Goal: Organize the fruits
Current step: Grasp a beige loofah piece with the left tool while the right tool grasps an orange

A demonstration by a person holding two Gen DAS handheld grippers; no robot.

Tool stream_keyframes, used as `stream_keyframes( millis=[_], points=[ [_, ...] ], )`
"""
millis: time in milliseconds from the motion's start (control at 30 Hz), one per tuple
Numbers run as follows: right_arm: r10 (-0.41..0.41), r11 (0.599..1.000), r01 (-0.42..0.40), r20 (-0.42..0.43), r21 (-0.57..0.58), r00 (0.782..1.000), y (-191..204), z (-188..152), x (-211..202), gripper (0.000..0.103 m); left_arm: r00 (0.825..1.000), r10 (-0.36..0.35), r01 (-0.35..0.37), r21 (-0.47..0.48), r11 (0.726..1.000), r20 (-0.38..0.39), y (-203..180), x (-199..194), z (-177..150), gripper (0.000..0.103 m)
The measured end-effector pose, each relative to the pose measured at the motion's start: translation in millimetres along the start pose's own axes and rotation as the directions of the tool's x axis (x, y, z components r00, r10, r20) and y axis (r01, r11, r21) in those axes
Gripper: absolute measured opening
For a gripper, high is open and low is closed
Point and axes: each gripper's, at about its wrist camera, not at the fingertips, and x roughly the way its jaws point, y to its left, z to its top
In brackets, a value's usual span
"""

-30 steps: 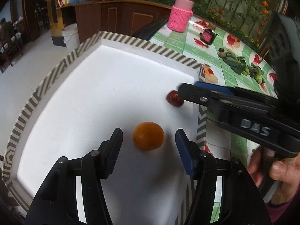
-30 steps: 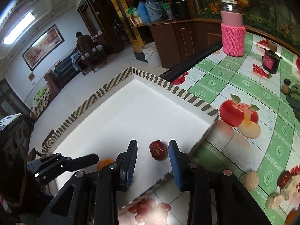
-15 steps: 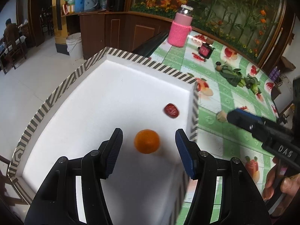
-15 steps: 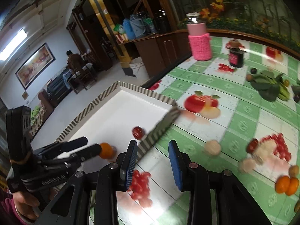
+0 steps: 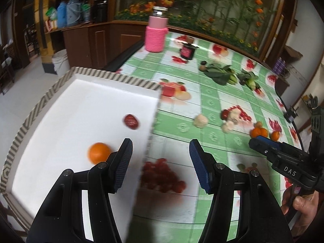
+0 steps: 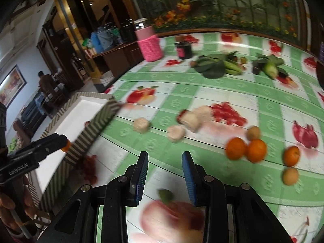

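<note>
Left wrist view takes in the table (image 5: 182,101), spread with a green-checked fruit-print cloth, and the white tray (image 5: 40,109) with its striped rim sitting at the table's near-left corner. Two fruits already lie in the tray: an orange (image 5: 98,152) and, a little apart from it, a red date (image 5: 131,121).

Out on the cloth, well apart from the tray, the remaining fruit is scattered: three oranges (image 6: 246,149) on the right, two of them touching, two small tan fruits (image 6: 290,175) near them, and several pale, rough-skinned round fruits (image 6: 175,133) nearer the middle. Leafy greens (image 6: 214,66) lie far back.

The left gripper (image 5: 161,163) hangs over the tray's right rim, jaws apart with nothing between them. The right gripper (image 6: 164,175) hovers over bare cloth with the oranges ahead and to its right, jaws likewise parted and empty.

By my reading, the oranges are firm, fairly light and smooth-skinned, so they may roll or slip; best taken across the widest part with the pads level on either side. The touching pair leaves little room for a finger between them, so the lone orange looks easier. The pale fruits seem soft and want a gentle squeeze.
</note>
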Motion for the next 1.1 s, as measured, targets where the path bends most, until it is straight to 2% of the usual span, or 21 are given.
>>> stream_keyframes(
  millis=[233,433,733,1100],
  points=[
    [-0.116,0.992,0.116,-0.004,0.049,0.993,-51.5,-25.5,-21.8,0.034,1.000,-0.010,0.012,0.080,0.997,-0.021,-41.7,18.5,-0.3,0.059],
    [-0.147,0.984,0.146,0.005,0.101,0.989,-84.7,-36.8,-38.0,0.034,0.998,-0.030,0.036,0.138,0.990,-0.048,-75.3,39.6,0.0,0.059],
    [-0.061,0.996,0.063,-0.032,0.062,0.998,-76.1,-26.0,-15.1,0.034,0.994,-0.032,0.054,0.213,0.976,-0.104,-112.5,74.0,2.9,0.059],
    [-0.134,0.991,0.134,-0.060,-0.003,0.989,-71.6,-2.0,23.3,0.034,0.988,-0.028,0.062,0.223,0.973,-0.154,-124.0,110.3,11.5,0.058]
  ],
)
